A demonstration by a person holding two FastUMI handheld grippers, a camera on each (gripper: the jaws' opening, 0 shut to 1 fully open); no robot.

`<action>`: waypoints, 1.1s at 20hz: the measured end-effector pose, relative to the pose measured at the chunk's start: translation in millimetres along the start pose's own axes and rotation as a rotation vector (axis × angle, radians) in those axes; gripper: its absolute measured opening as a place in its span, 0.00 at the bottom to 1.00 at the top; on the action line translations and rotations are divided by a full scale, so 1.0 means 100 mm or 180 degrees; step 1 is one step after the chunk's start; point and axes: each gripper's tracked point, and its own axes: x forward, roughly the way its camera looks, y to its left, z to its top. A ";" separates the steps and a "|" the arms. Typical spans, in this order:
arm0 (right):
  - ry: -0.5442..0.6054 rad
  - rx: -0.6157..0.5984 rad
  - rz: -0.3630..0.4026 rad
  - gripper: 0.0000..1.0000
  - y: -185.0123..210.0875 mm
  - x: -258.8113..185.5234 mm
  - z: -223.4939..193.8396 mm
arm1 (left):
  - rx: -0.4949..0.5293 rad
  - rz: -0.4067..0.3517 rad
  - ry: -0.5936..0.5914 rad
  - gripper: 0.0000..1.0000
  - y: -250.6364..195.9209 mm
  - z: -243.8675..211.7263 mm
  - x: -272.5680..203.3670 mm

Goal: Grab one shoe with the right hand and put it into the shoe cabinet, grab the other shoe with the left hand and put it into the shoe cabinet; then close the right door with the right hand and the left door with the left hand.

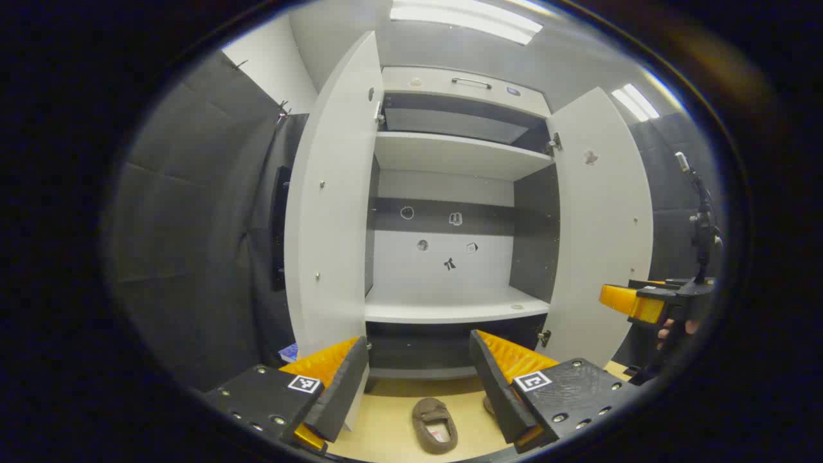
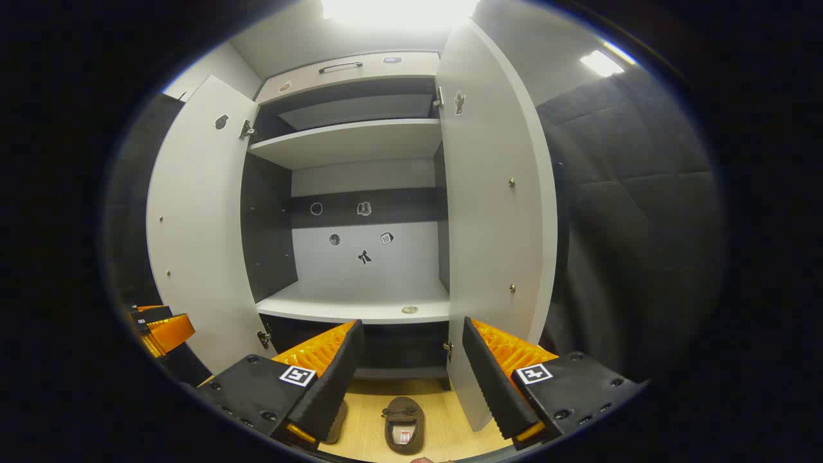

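In the left gripper view, the left gripper (image 1: 418,379) hangs in front of the open shoe cabinet (image 1: 450,193) with its fingers spread wide and nothing between them. Both doors stand open, the left door (image 1: 331,212) and the right door (image 1: 601,225), and the shelf (image 1: 450,312) is bare. One brown shoe (image 1: 435,424) lies on the wooden floor (image 1: 386,431) below. The right gripper (image 1: 633,302) shows at the far right, held by a hand (image 1: 675,329). In the right gripper view, the right gripper (image 2: 411,379) also has its fingers wide apart and grips nothing; a shoe (image 2: 404,424) lies on the floor between them, and the second shoe (image 2: 335,421) peeks out beside the near finger.
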 end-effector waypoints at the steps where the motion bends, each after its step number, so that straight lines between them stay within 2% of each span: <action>1: 0.0021 0.0000 0.0007 0.97 0.01 0.01 -0.01 | -0.0009 0.0011 0.0009 0.92 0.02 -0.01 0.01; 8: 0.0099 -0.0082 0.0041 0.97 0.06 0.04 -0.05 | -0.0102 -0.0015 0.0069 0.93 0.03 -0.14 0.05; 9: 0.0075 -0.0076 0.0051 0.92 0.07 0.04 -0.02 | -0.0116 -0.0028 0.0072 0.93 0.02 -0.15 0.05; 10: 0.0060 -0.0062 0.0045 0.97 0.07 0.04 -0.01 | -0.0127 -0.0044 0.0069 0.93 0.01 -0.16 0.05; 13: 0.0075 -0.0062 0.0046 0.97 0.11 0.03 -0.01 | -0.0080 -0.0074 0.0037 0.93 0.00 -0.13 0.05; 21: 0.0417 -0.0072 0.0213 0.98 0.28 0.16 -0.23 | 0.0082 -0.0086 -0.0015 0.93 0.00 -0.15 0.04; 22: 0.0458 -0.0049 0.0235 0.93 0.31 0.18 -0.27 | 0.0078 -0.0119 -0.0002 0.93 -0.03 -0.17 0.04</action>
